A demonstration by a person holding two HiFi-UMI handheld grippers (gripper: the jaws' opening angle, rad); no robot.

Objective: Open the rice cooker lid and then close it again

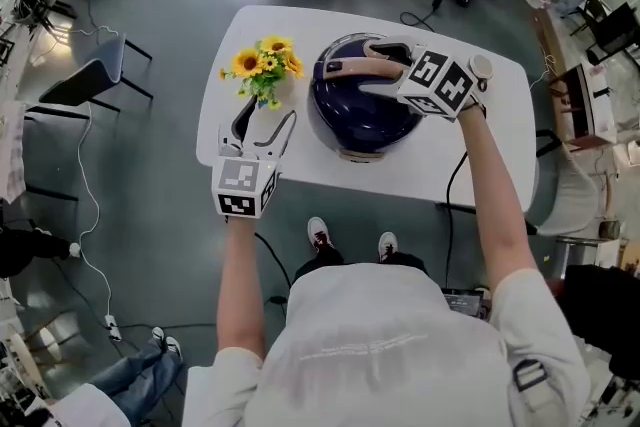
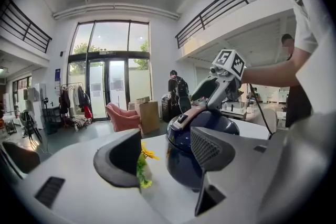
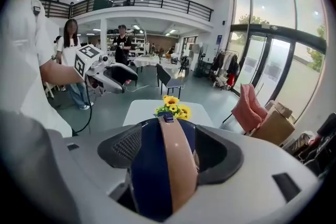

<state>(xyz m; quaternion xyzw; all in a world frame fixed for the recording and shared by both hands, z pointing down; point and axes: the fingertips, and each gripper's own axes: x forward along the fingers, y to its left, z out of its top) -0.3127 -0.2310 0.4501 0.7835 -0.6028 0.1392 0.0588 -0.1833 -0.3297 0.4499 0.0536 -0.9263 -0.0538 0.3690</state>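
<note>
A navy blue rice cooker [image 1: 365, 120] with a tan handle strip [image 1: 352, 67] stands mid-table, and its lid looks down. My right gripper [image 1: 374, 67] rests on top of the lid, open, its jaws straddling the tan strip without pressing it. In the right gripper view the strip [image 3: 176, 160] runs between the two pads [image 3: 122, 148], with the navy lid [image 3: 147, 176] filling the gap. My left gripper [image 1: 266, 122] hangs open and empty over the table's front left, short of the cooker [image 2: 181, 162].
A small bunch of yellow sunflowers [image 1: 265, 65] stands left of the cooker on the white table [image 1: 300, 170]. A black cord [image 1: 455, 180] drops off the table's front right edge. Chairs [image 1: 95, 75] and other people stand around the room.
</note>
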